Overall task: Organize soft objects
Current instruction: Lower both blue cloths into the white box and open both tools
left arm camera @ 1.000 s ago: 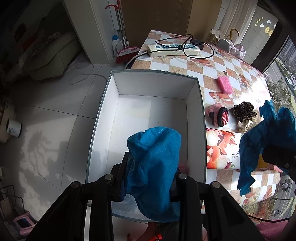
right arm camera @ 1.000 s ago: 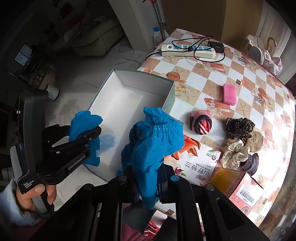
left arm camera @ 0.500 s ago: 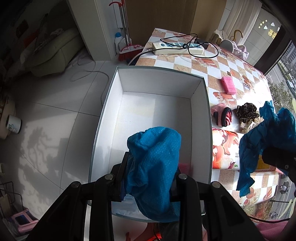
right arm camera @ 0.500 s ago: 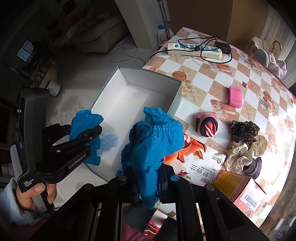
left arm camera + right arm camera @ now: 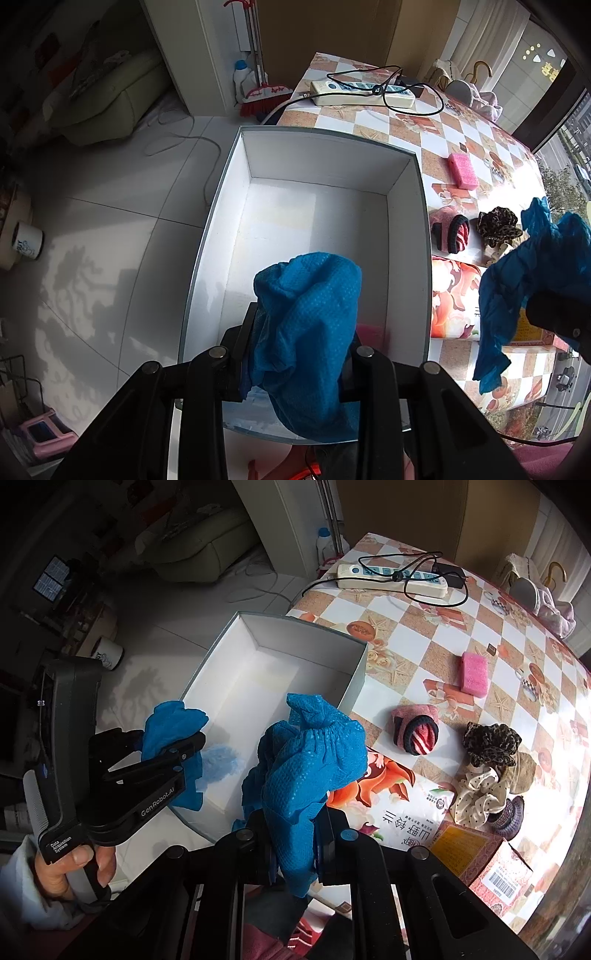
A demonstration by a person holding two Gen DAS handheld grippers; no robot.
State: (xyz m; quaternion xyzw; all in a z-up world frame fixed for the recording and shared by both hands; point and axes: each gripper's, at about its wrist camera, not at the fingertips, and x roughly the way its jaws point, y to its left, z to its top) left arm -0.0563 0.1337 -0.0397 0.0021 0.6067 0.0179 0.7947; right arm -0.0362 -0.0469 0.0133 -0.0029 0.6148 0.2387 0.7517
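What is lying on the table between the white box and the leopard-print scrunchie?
A rolled pink sock lies between the white box and the leopard-print scrunchie, clearest in the right wrist view.

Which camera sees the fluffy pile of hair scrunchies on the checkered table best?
The right wrist view. The pile of hair scrunchies shows whole there: leopard-print, cream dotted, beige and dark ones together. In the left wrist view, only the leopard-print scrunchie and a sliver of cream show; the blue cloth hides the others.
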